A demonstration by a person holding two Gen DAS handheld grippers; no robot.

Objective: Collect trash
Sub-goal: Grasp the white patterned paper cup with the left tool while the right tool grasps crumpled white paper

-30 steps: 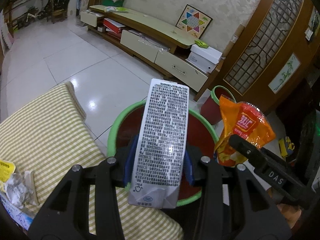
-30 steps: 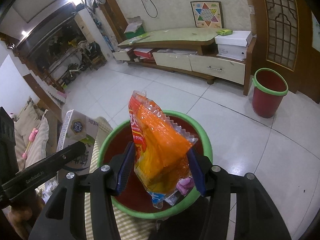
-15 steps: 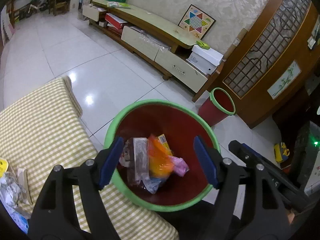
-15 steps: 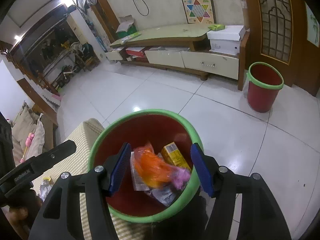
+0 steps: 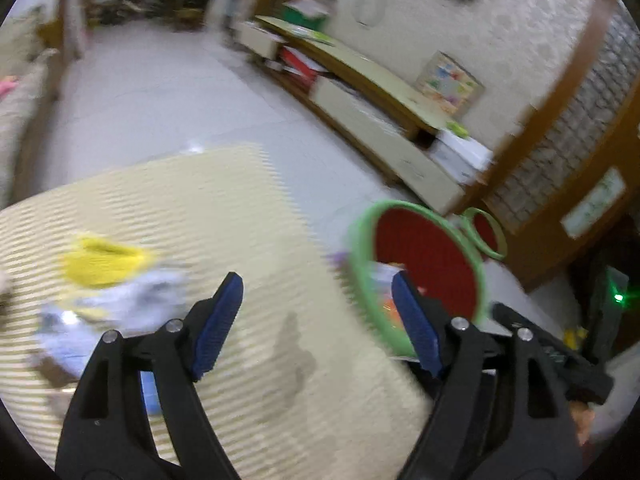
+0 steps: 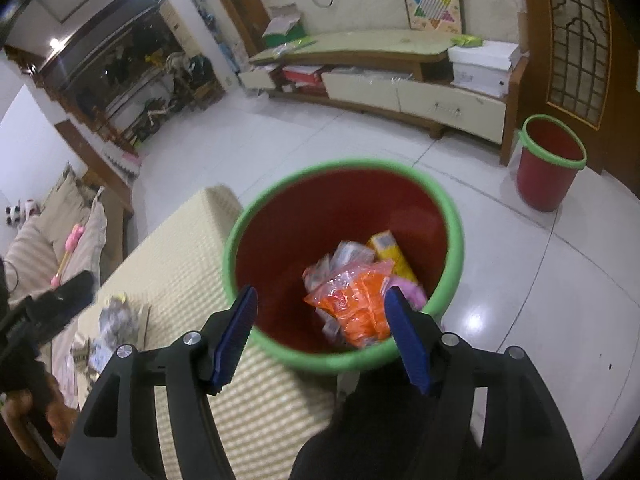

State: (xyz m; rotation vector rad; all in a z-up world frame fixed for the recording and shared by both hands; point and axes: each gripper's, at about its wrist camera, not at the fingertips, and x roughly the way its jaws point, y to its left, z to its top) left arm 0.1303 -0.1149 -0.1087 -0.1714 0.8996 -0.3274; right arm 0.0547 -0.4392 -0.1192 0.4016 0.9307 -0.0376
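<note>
1. Trash is sitting in two places: a blurred pile (image 5: 108,292) on the striped cloth, and a heap already inside the red bin.
2. Left gripper (image 5: 316,320) is hanging wide open over the striped cloth (image 5: 224,216), nothing between its blue pads (image 5: 218,322). Left wrist view is motion-blurred, so detail is poor.
3. Pile is lying left of the left gripper, near its left finger: a yellow wrapper (image 5: 102,266) on top, whitish-blue crumpled stuff below it. Can't identify the pieces.
4. Red bin (image 5: 356,256) with green rim is standing just beside the cloth's right edge, behind the left gripper's right finger.
5. Right gripper (image 6: 318,334) is hovering spread apart over the same bin (image 6: 456,240), holding nothing, its fingers straddling the near rim.
6. Inside the bin: orange snack bag (image 6: 356,304) on top, yellow carton (image 6: 390,254) behind it, a clear wrapper (image 6: 344,258) and a bit of pink to the right.
7. Right wrist view is also showing the pile (image 6: 112,328) on the cloth, well left of the bin, and the left gripper's black body at the frame's left edge.
8. Second red bin (image 6: 550,164) is standing on the tiled floor by the TV cabinet (image 6: 416,92), well apart from the first.
</note>
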